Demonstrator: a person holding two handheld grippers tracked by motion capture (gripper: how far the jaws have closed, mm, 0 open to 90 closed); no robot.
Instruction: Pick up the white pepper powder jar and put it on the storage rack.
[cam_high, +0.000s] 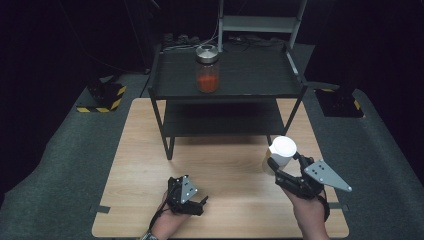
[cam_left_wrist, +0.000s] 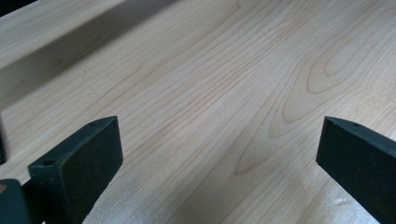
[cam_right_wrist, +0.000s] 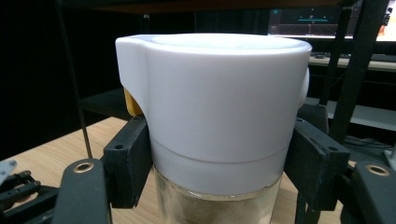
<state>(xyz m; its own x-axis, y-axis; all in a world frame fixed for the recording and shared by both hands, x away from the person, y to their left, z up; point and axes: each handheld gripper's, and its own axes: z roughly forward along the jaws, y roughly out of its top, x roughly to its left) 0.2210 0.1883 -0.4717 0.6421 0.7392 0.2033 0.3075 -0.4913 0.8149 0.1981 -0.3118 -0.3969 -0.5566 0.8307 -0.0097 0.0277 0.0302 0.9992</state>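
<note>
Right gripper (cam_high: 281, 167) is clamped on a white-capped jar (cam_high: 281, 152), jaws pressing from both sides just under the cap; in the right gripper view the black pads sit against the cap's lower band (cam_right_wrist: 219, 168), one on each side, with the clear glass body below holding a pale, sandy fill; the jar stands upright in the grip. From the high view the jar hangs above the right front part of the wooden table (cam_high: 150, 160), just in front of the black shelf unit (cam_high: 165, 90) and near its right front leg; the person's right hand (cam_high: 310, 212) carries the gripper from the bottom edge. Left gripper (cam_high: 192, 200) lies low over the table's near edge, held in the left hand (cam_high: 165, 225); its jaws stand wide apart with bare wood grain (cam_left_wrist: 210, 102) between them, grasping nothing. On the upper shelf stands a second jar (cam_high: 207, 70) with a metal lid and red contents, upright, well apart from both grippers; the lower shelf lies in shadow.
</note>
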